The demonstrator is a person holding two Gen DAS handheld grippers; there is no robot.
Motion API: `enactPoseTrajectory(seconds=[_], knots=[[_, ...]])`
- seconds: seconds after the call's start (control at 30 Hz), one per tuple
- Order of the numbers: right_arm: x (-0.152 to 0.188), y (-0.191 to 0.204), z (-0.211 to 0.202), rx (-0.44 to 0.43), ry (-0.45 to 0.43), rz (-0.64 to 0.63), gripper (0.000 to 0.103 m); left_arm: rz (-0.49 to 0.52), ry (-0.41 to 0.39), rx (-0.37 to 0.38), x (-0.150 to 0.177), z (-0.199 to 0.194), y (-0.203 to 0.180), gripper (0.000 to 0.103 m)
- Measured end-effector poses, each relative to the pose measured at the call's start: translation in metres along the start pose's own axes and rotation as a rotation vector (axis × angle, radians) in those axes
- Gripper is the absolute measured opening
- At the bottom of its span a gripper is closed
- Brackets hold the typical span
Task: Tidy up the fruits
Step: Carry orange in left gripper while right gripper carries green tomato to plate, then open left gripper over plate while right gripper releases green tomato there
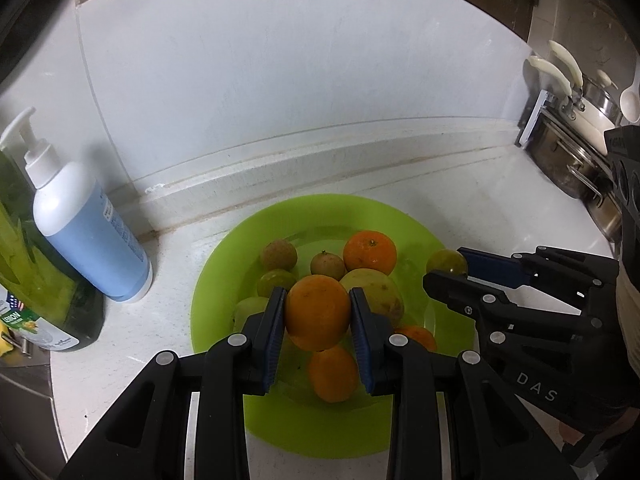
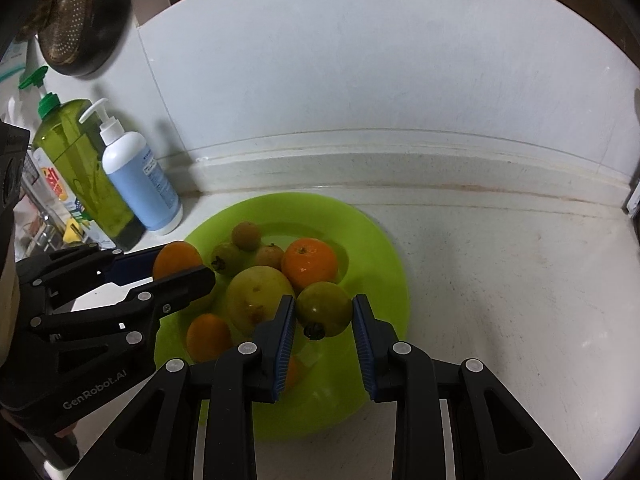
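Observation:
A lime green plate [image 1: 224, 280] [image 2: 384, 248] on the white counter holds several fruits: oranges, small brownish fruits and a large yellow-green fruit [image 2: 256, 296]. My left gripper [image 1: 318, 312] is shut on an orange [image 1: 318, 312] above the plate; it also shows in the right wrist view [image 2: 176, 258]. My right gripper [image 2: 324, 312] is shut on a green fruit [image 2: 324, 308] with a dark stem end, over the plate's right part; in the left wrist view this fruit [image 1: 446, 262] sits at the plate's right rim.
A blue and white pump bottle [image 1: 80, 220] [image 2: 140, 184] and a green dish soap bottle [image 1: 36, 280] [image 2: 84, 168] stand left of the plate by the wall. Steel pots [image 1: 576, 160] stand at the right. A strainer [image 2: 76, 12] hangs upper left.

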State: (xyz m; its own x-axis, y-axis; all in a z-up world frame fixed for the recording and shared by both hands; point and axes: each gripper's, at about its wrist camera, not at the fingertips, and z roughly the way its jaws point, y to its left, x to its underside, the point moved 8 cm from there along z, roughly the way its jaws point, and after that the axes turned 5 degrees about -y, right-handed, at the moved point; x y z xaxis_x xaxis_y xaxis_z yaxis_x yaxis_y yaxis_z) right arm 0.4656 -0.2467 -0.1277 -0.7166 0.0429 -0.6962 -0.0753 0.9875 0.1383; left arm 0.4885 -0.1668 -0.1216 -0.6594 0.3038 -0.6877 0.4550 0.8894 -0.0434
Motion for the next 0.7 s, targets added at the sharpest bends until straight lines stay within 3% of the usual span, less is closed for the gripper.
enactPoseTrajectory(seconds=[0.37,0.7], knots=[[-0.001,0.001,-0.001,-0.001,-0.005,0.003,0.037,-0.009,-0.005,-0.005,0.002,-0.007,0.002,0.033],[0.004,0.006,-0.027,0.008,-0.028,0.001,0.042,-0.017,-0.043,-0.063,0.011,-0.043,0.006,0.047]])
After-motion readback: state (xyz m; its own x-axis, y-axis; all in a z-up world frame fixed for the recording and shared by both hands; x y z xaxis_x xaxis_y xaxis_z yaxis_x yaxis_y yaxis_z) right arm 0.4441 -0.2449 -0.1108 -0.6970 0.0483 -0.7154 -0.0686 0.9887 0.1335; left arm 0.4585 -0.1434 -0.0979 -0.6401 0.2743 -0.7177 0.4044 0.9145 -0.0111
